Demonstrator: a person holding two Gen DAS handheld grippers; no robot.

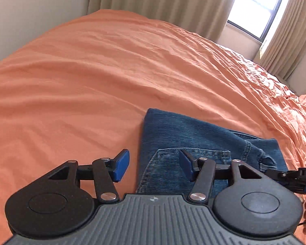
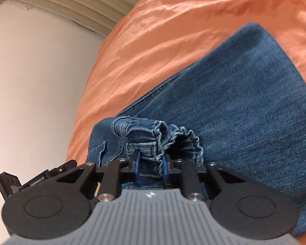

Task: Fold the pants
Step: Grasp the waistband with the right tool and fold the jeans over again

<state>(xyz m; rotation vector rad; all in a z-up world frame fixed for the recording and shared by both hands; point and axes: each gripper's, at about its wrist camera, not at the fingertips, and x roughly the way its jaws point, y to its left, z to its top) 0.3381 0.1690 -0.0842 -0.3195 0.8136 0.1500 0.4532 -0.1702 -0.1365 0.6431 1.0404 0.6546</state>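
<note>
**Jeans nearly folded, right gripper gripping the waistband**

Nearest the right wrist camera, the right gripper (image 2: 151, 168) is pinching a bunched piece of the waistband (image 2: 153, 143); its blue fingers (image 2: 137, 166) are standing close together with denim gathered between them, so it is clamped on the cloth. In the left wrist view, the left gripper (image 1: 154, 166) is hovering over the near edge of the pants (image 1: 183, 143) with its fingers (image 1: 121, 166) spread wide and holding nothing; one finger is sitting above the bare sheet, the other above the back pocket (image 1: 185, 163).

Just beyond, the jeans are lying on the bed (image 1: 91, 71) as a compact stack of several layers, with the pocket panel on top at the near side and a smooth folded edge at the far side. Judging from this, the legs are already doubled over the seat and most of the folding is looking done. What seems to be remaining is laying down the crumpled waistband corner the right gripper is holding, squaring the edges, and letting go. Whether another fold is intended cannot be told from these views.

Farther out, the orange sheet is stretching away wrinkled toward the curtains (image 1: 163, 2) and the bright window (image 1: 255, 8).
</note>
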